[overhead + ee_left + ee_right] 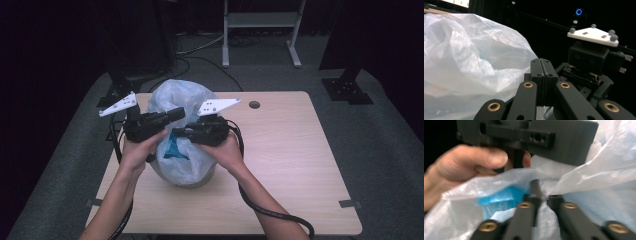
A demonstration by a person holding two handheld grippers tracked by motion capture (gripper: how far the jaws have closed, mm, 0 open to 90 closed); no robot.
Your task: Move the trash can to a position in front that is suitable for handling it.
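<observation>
From the high view, a plastic bag [182, 135] stands on the surface [280, 165] between the left tool [172, 115] and right tool [179, 132] — thin film could tear if they pull apart hard. In the left gripper view, the left tool [543, 68] is clenched beside the bag [469, 57]; whether film is caught is unclear. In the right gripper view, the right tool [543, 195] pinches a fold of bag [599, 170] — it could slip free.

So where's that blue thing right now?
The blue thing sits inside the plastic bag on the table's left half, between the two grippers, in the high view.
</observation>
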